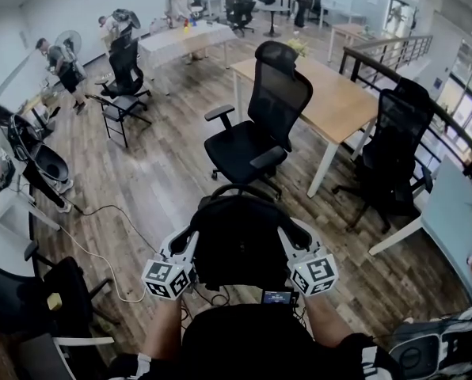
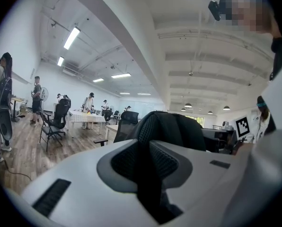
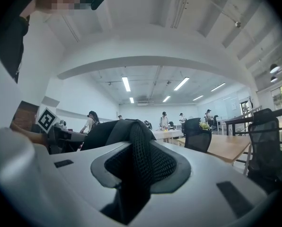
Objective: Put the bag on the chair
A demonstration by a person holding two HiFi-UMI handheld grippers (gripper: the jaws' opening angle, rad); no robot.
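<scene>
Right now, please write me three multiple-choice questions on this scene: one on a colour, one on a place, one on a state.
1. The nearest chair ahead is: A black; B red; C white.
2. The bag is: A on that chair's seat; B held up between the left hand-held gripper and the right hand-held gripper; C on the wooden desk.
3. The left hand-held gripper is: A open, empty; B shut on the bag; C out of view.
Answers: 1 A, its mesh back and seat are black. 2 B, both grip it, short of the chair. 3 B, a mesh strap sits clamped between its jaws.
</scene>
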